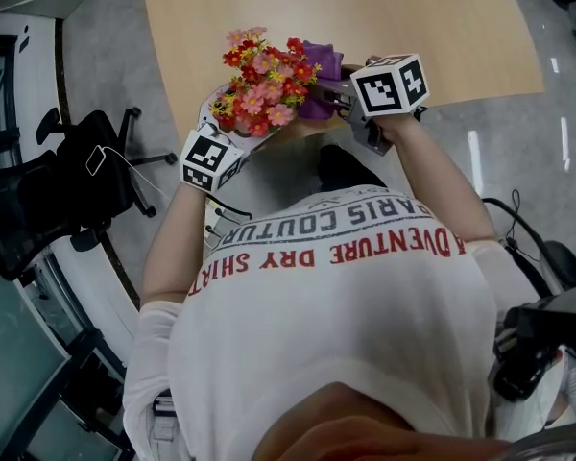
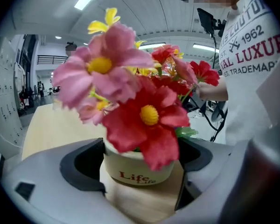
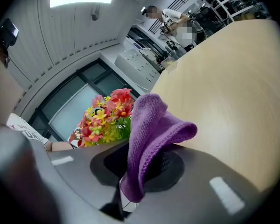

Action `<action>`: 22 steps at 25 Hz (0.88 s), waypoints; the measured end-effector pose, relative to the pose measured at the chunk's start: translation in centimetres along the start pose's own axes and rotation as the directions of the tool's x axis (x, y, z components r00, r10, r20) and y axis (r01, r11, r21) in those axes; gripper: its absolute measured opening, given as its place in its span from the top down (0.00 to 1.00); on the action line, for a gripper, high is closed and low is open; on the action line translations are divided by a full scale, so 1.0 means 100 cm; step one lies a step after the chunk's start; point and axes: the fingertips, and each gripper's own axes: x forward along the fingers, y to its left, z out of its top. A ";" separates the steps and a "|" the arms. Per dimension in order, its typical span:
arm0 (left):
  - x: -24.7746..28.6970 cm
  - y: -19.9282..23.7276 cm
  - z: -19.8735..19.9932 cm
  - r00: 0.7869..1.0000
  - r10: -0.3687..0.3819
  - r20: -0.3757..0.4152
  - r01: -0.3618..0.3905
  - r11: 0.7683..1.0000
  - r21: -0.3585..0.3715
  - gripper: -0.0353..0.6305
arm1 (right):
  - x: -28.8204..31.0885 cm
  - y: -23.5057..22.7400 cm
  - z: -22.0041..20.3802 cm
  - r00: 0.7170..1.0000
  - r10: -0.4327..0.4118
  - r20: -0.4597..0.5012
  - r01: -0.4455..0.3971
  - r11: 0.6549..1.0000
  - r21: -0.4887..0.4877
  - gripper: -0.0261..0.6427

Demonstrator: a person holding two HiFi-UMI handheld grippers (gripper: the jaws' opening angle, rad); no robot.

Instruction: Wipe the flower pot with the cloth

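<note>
Left tool [image 2: 139, 183] pinching cream flower pot [image 2: 139, 168], red print "Life"; right tool [image 3: 130, 190] pinching purple cloth [image 3: 149, 129].

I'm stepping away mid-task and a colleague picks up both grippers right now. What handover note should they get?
Left hand-held gripper: shut on the cream flower pot, held up by the near edge of the table.
Right hand-held gripper: shut on the purple cloth, raised close beside the flowers.
Done: pot and cloth are both grasped.
Left: the cloth is not visibly on the pot's wall. Wipe the pot, probably around its side below the blooms.
</note>
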 end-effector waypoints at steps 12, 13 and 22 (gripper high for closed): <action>-0.017 0.004 -0.005 0.998 -0.055 0.010 0.054 0.998 0.033 0.21 | 0.040 0.002 -0.005 0.994 0.033 -0.104 -0.034 0.999 -0.006 0.91; -0.018 0.004 -0.006 0.998 -0.058 0.012 0.057 0.998 0.034 0.21 | 0.043 0.001 -0.007 0.993 0.025 -0.115 -0.026 1.000 -0.008 0.91; -0.011 0.004 -0.003 0.996 -0.089 0.002 0.089 0.995 0.039 0.21 | 0.053 -0.035 -0.017 0.972 -0.082 -0.222 0.081 0.997 -0.014 0.91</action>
